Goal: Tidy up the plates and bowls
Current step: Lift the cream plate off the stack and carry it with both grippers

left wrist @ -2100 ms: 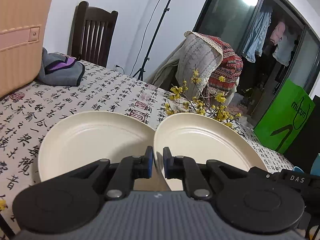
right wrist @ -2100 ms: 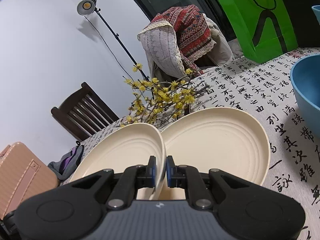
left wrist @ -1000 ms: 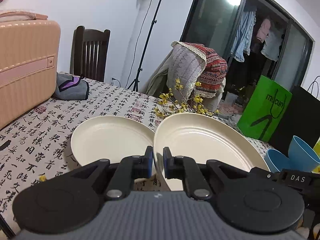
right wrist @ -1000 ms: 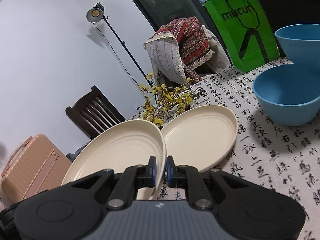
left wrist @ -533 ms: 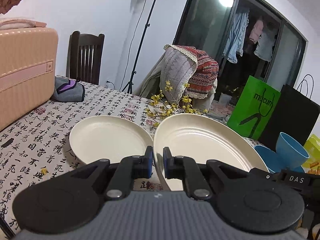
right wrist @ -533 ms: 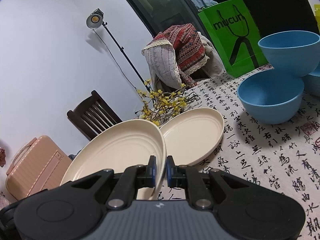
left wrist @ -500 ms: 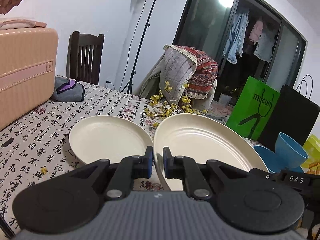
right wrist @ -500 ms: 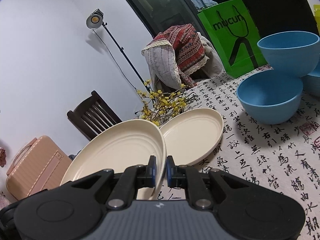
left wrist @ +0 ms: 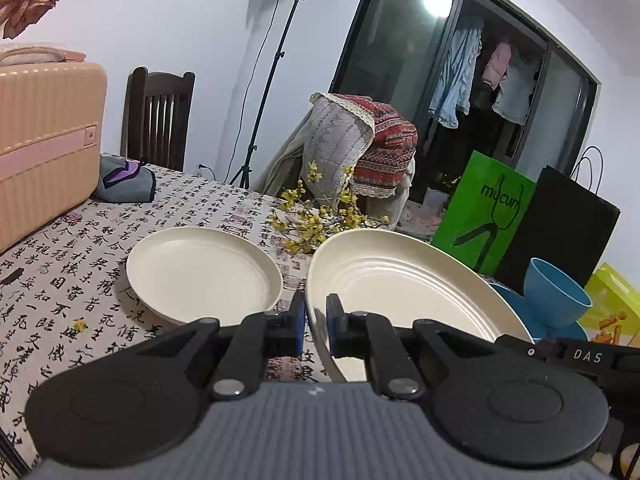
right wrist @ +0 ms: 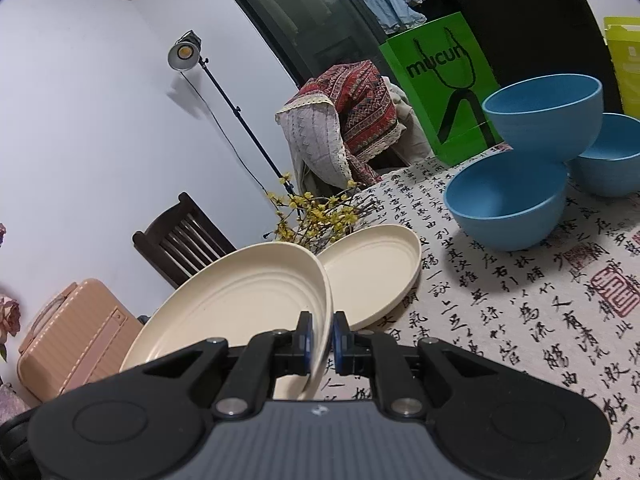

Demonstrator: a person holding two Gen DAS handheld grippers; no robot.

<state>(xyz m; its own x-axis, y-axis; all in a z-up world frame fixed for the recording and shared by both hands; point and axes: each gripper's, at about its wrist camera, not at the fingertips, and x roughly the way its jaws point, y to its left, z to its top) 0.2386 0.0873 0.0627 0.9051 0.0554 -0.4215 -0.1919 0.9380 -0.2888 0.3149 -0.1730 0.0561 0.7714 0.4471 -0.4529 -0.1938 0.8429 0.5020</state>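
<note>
Suitcase (left wrist: 40, 140): far left on the table (left wrist: 60, 280), pink, upright, well apart from the crockery.
Resting plate (left wrist: 200, 272): cream, flat on the patterned cloth, empty; ahead of both grippers – left of the fingers in the left wrist view, right of them in the right wrist view, so lying roughly between the two lines of aim.
Left gripper (left wrist: 316, 326): pressed together on the near left rim of the held plate, pads either side of the edge.
Held plate (left wrist: 400, 292): cream, same make as the resting one, clear of the table, tilted slightly, spanning from one gripper across to the other.
Right gripper (right wrist: 322, 338): pinching the opposite rim of that same plate (its black body just visible at the right edge of the left wrist view).
Flower sprigs (left wrist: 316, 220): yellow, just behind both plates.
Blue bowls (right wrist: 504, 204): three at the right, one perched askew on another, apart from the plates.
Relation for the next move: resting plate forward and below the held one, near rims close; neither hand clearly nearer.
Judged step: carry forward and lower level onto the resting plate – both rims let go together.
</note>
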